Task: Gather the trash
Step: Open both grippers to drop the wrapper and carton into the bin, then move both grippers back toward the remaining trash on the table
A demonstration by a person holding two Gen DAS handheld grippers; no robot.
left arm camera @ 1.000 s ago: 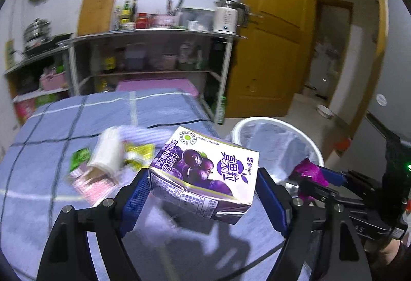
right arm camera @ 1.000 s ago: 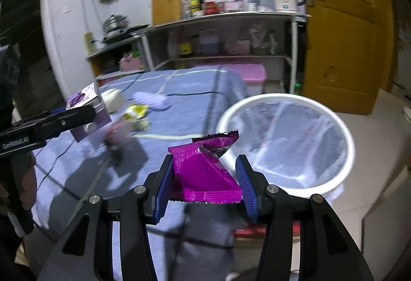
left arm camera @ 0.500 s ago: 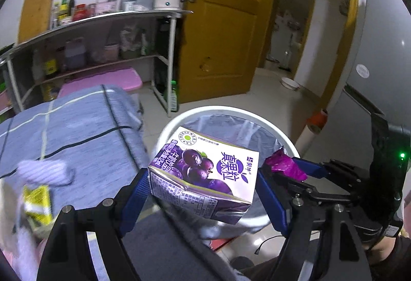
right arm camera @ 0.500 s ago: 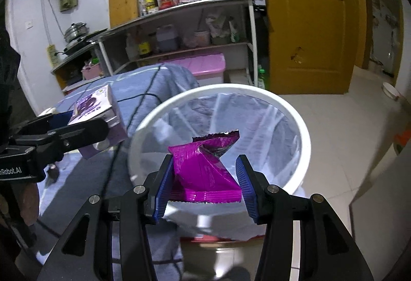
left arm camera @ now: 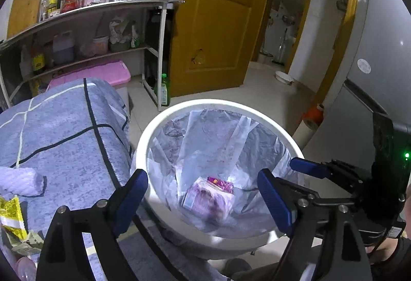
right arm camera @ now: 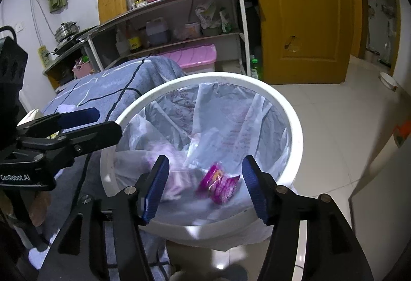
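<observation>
1. Trash is what you are after, and two pieces of it now lie inside the white bin (left arm camera: 143, 142): a purple juice carton (left arm camera: 205, 200) at the bottom of the bin's plastic liner (left arm camera: 231, 137), and a magenta snack wrapper (right arm camera: 218, 184) just beside it. Both look blurred, so they may not have settled.
2. Your left gripper (left arm camera: 203, 193) hangs over the bin's near rim with its fingers spread wide and nothing between them.
3. Your right gripper (right arm camera: 205, 188) hangs over the same bin, fingers likewise wide apart and empty.
4. By my reading, you are at the end of a drop-off step: both loads are in the bin, and neither tool holds anything.
5. More trash waits on the blue checked cloth (left arm camera: 64, 132) to the left of the bin: a yellow wrapper (left arm camera: 11, 214), a crumpled greenish scrap (left arm camera: 28, 242) just below it, and a pale lilac bundle (left arm camera: 18, 182) a little nearer the bin.
6. The next move calls for swinging both tools away from the bin, back over the cloth, keeping the fingers wide until each one straddles a piece.
7. The flat wrapper likely needs a low approach, with one finger slid under an edge.
</observation>
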